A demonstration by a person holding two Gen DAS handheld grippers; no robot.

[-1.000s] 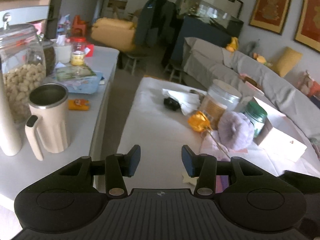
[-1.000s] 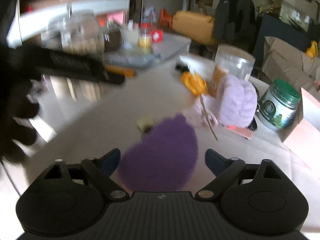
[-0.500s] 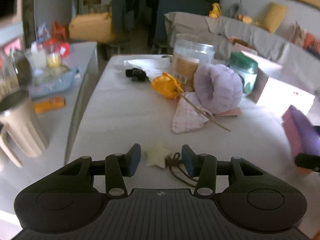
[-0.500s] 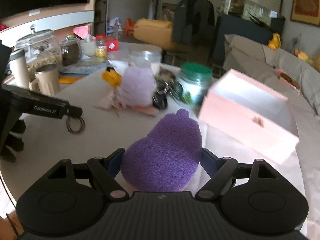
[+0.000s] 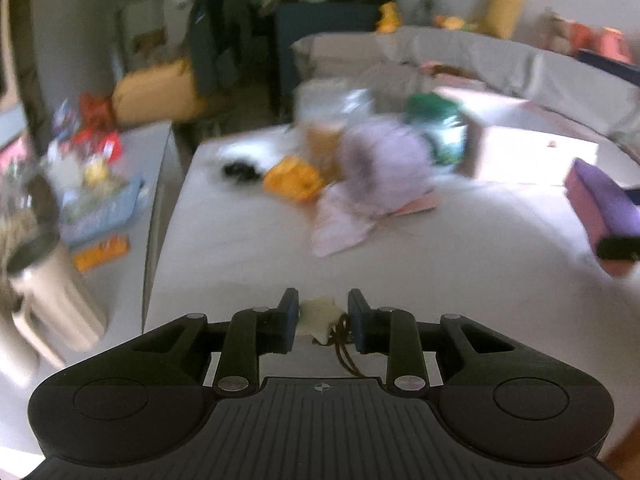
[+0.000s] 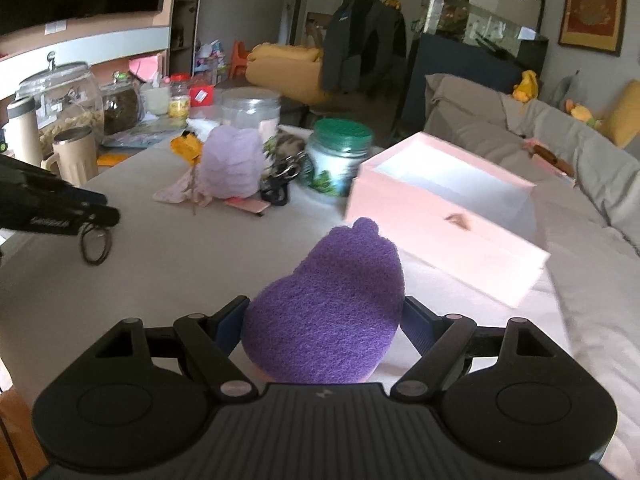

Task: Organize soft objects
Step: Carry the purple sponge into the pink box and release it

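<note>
A: Report the left gripper (image 5: 322, 320).

B: It is low over the white table (image 5: 248, 248), at the near edge. Its jaws are closing. A small cream star-shaped piece (image 5: 318, 317) lies between them, with a dark brown cord (image 5: 344, 344) attached on its right side. The left finger appears to meet the star's edge; a narrow gap shows at the right finger. The view is blurred, so firm contact cannot be confirmed. In the right wrist view the cord loop (image 6: 96, 244) hangs under this gripper's tip, just over the table.

A: Report the right gripper (image 6: 324, 322).

B: Its jaws stand wide and hold a purple sponge (image 6: 332, 312) by its two sides. The sponge has a pink underside, visible in the left wrist view at the right edge (image 5: 600, 208). It sits above the table, near the front wall of an open pink box (image 6: 448, 216). The box is to the far right of the sponge, and its white inside is visible.

A: Other soft items?

B: At the far centre of the table: a lilac fluffy item (image 6: 232, 164), an orange fabric flower (image 6: 186, 145) to its left, and a pale pink cloth (image 6: 180, 193) in front of both. These touch one another.

A: Adjacent hard items?

B: A green-lidded jar (image 6: 340, 156) stands between the lilac item and the box. A clear jar (image 6: 252, 110) stands behind. A beige mug (image 6: 76, 156) is on the counter at far left.
</note>
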